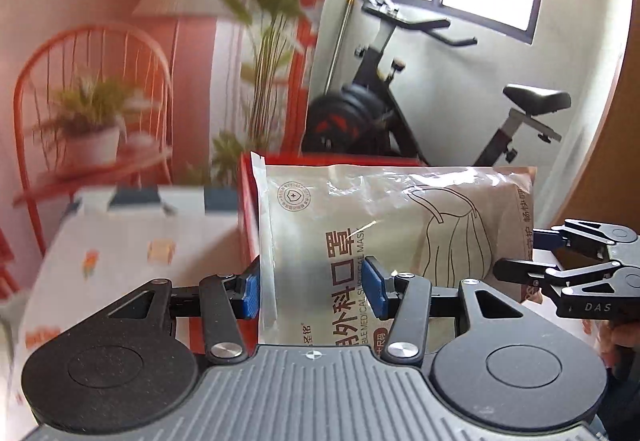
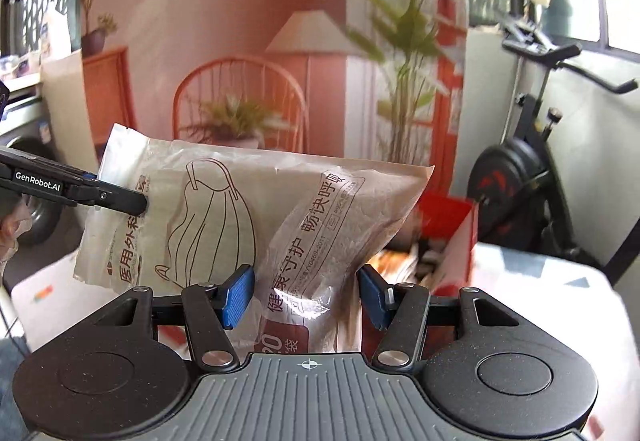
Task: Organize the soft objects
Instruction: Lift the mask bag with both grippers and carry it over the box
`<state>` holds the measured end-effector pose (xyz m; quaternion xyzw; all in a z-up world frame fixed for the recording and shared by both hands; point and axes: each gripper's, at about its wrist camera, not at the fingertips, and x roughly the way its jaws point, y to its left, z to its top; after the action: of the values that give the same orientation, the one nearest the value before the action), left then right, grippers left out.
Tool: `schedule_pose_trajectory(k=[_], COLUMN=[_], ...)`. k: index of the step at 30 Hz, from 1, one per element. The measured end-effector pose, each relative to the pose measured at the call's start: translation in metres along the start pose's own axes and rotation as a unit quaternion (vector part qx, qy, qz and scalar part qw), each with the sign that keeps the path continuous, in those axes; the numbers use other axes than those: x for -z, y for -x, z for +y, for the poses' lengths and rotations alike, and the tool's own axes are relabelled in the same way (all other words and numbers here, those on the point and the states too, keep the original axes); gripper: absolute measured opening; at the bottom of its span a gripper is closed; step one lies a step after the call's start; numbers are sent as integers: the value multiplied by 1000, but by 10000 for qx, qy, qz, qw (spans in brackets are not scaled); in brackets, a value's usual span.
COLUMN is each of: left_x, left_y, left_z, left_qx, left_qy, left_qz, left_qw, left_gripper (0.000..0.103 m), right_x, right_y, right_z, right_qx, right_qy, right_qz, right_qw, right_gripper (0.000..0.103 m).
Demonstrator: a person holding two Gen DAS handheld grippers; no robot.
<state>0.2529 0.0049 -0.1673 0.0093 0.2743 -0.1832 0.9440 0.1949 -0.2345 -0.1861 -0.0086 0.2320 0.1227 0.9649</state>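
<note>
A white patterned tablecloth [image 1: 120,241] covers the table at lower left, an orange chair [image 1: 92,89] and exercise bike [image 1: 440,93] behind. At centre frame, the left gripper [image 1: 316,287] and right gripper [image 2: 306,295] each clamp the mask packet [image 1: 400,225], held above a red box [image 2: 448,213]. Only the right wrist view shows the box's jumbled contents.
</note>
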Motion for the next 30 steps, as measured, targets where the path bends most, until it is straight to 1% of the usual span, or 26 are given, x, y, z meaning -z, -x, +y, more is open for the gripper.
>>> schedule_pose_trajectory(k=[1,7,9,11,16,20,22,25,27,30], left_x=[-4,-40,-50,-55,-58,-50,-44,-35,-30,-30], left_y=[0,-31,-47,-61,-93,-120,-132,-140,-141,-143], left_z=[-4,-25,-32,-35,-31,-26,-19,-7,-5,-3], left_qx=[-13,-95,-251,-353,-361,-404,-367,-334,-356,-386], left_qy=[-42,-343,-520,-660,-699,-792,-706,-561,-647,-770], left_qz=[-49,-278,-255,-202,62,388,658,919,993,1080], left_qw=[10000,9990,9980,9970,9969,9953,9947,9936,9923,9904], left_gripper=[53,53,53,53,53,53,53,53,53,54], right_x=[-5,-30,-36,-38,-32,-22,-17,-12,-12,-11], right_y=[1,-5,-16,-32,-69,-87,-95,-104,-108,-113], right_z=[-3,-37,-49,-59,-80,-86,-86,-84,-82,-79], right_qx=[56,461,534,594,623,596,559,502,483,532], right_qy=[5,-100,-126,-145,-425,-562,-546,-538,-551,-506], right_qz=[-40,-319,-337,-245,70,358,515,722,831,1040], right_qw=[10000,9984,9979,9978,9971,9960,9956,9947,9938,9919], right_gripper=[53,53,53,53,52,51,49,46,46,45])
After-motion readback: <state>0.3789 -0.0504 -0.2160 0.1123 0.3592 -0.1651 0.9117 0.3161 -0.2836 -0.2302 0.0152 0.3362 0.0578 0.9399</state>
